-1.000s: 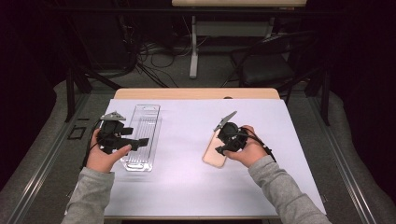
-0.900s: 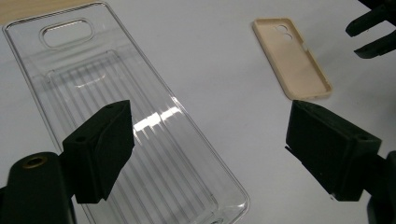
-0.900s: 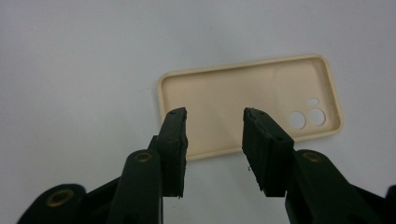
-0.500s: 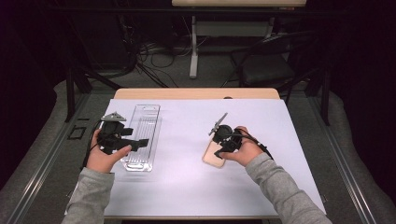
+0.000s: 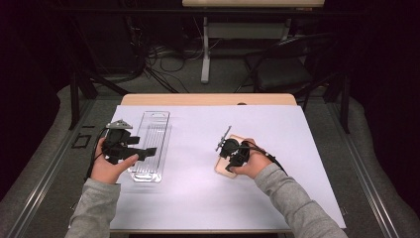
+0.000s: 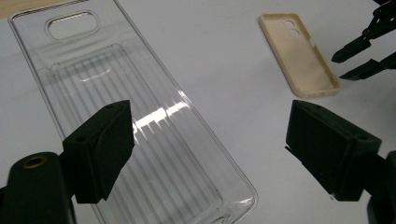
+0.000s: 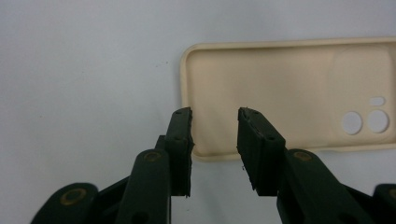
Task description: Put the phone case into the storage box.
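The beige phone case lies open side up on the white-covered worktop, right of its middle and well apart from the clear plastic tray, which lies lengthwise toward the left edge. The case looks light, thin and somewhat flexible, probably a soft rubbery shell: it should bend rather than crack, and its low raised rim is the only part that stands up from the sheet. A pinch across that rim, one pad inside the shell and one outside, seems the surest hold. Lying flat, it offers little else, and a grip on a long side may let it sag or twist.

The right gripper is set for exactly that. Its jaws have just been closing and now stand narrowly apart over a corner of the case, one pad above the inside of the shell and the other at or just past the rim. No pad visibly presses on the case yet, so the case is not gripped. In the high view the right hand rests low at the case's near end, with the forearm coming in from the near right corner.

The left gripper hangs over the near end of the tray with its jaws wide apart and empty. The left hand is near the left edge.
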`<state>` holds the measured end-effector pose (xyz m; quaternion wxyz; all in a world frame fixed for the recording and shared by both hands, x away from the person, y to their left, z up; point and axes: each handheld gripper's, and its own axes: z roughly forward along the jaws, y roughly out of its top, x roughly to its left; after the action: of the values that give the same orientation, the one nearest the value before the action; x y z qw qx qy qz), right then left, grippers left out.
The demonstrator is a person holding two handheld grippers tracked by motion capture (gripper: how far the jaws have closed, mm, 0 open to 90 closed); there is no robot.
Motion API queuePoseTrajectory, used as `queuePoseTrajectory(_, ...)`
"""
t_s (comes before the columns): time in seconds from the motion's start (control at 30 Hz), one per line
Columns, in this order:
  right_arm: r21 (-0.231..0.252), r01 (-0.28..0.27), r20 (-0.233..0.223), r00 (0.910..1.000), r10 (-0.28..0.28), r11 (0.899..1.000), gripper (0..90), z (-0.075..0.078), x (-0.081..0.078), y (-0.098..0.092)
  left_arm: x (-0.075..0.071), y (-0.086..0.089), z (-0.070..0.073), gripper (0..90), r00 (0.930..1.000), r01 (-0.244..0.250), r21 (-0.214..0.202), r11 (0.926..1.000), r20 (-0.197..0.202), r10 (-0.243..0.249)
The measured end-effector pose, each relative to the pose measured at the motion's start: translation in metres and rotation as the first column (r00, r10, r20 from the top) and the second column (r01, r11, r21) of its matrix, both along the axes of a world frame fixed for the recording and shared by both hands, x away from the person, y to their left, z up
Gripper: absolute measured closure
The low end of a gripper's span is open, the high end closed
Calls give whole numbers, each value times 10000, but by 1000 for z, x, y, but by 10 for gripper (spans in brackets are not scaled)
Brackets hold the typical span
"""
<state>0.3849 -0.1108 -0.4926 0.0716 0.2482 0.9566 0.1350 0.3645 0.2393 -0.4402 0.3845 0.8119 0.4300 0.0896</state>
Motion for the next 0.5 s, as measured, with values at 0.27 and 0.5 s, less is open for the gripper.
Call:
queuePoseTrajectory(0.27, -308, -154, -281, 9995, 145, 9994, 669, -12, -1, 5, 0, 0, -1, 155, 10000, -17, 18, 10000, -17, 17)
queuePoseTrajectory(0.5, -331, -148, -78, 9999, 146, 9993, 684, -17, -2, 6, 0, 0, -1, 156, 10000, -55, -8, 10000, -23, 55)
